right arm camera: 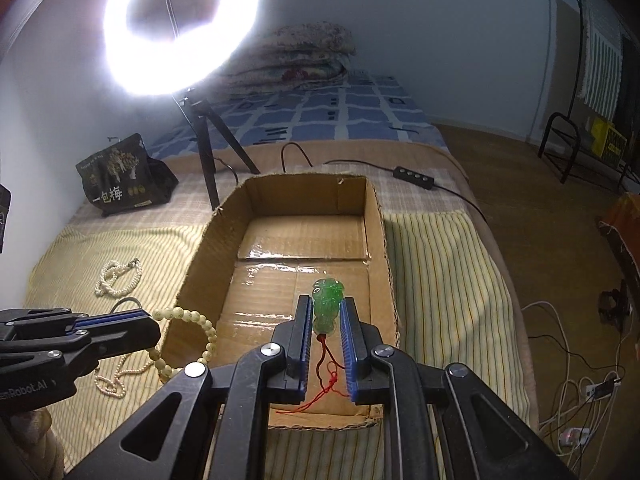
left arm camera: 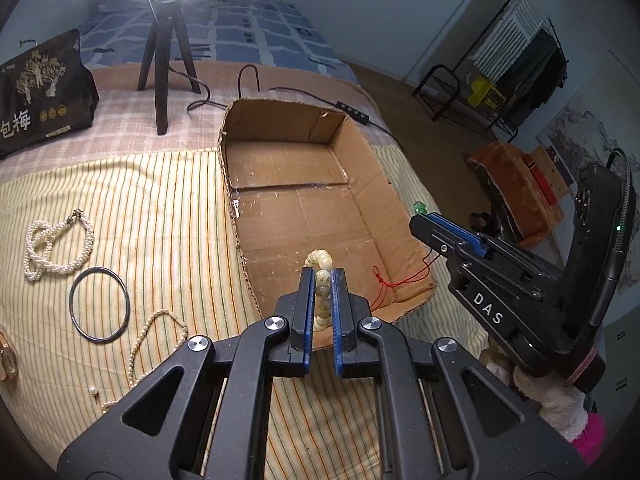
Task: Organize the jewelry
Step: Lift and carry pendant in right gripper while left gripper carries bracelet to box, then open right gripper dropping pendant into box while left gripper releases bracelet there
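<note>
The left claw [left arm camera: 323, 276] is clamped on a cream bead bracelet [left arm camera: 322, 280], held over the near left corner of the open cardboard box [left arm camera: 304, 216]. The right claw [right arm camera: 326, 306] is closed on a green carved pendant [right arm camera: 327, 304], its red cord [right arm camera: 326, 376] trailing over the box's near wall. The box stands on the striped bed cover [left arm camera: 168, 208]. Left of it lie a pearl bracelet [left arm camera: 56, 246], a dark bangle [left arm camera: 99, 306] and a pearl strand [left arm camera: 156, 344]; an item at the far left edge, possibly a watch, is cropped. A tripod [left arm camera: 162, 60], cable and black bag [left arm camera: 40, 92] sit behind the box.
</note>
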### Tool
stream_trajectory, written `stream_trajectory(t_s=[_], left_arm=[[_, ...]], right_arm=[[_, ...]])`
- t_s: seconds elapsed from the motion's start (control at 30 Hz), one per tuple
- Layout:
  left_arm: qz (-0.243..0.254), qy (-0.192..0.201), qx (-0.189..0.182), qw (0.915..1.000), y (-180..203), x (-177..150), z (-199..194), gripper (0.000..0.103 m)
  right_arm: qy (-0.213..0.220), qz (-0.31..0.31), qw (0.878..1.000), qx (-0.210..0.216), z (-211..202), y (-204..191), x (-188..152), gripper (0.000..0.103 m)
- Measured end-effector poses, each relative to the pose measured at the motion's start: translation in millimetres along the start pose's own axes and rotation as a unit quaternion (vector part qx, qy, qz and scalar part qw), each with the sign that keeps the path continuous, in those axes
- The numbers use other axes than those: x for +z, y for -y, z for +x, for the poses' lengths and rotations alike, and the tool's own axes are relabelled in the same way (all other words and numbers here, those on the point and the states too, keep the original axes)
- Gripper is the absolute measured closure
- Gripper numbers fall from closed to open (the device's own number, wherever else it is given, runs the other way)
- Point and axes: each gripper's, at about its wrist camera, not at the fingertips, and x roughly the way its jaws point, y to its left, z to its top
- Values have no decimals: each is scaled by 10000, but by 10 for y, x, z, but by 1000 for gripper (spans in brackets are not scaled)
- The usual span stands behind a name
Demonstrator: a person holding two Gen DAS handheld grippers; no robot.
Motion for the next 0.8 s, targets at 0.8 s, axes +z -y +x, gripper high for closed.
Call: stream_trajectory(t_s=[0.8], left_arm=[[160, 235, 443, 9986, -215, -18, -361, 97]], right_arm=[[80, 59, 10000, 12, -170, -139, -30, 60]])
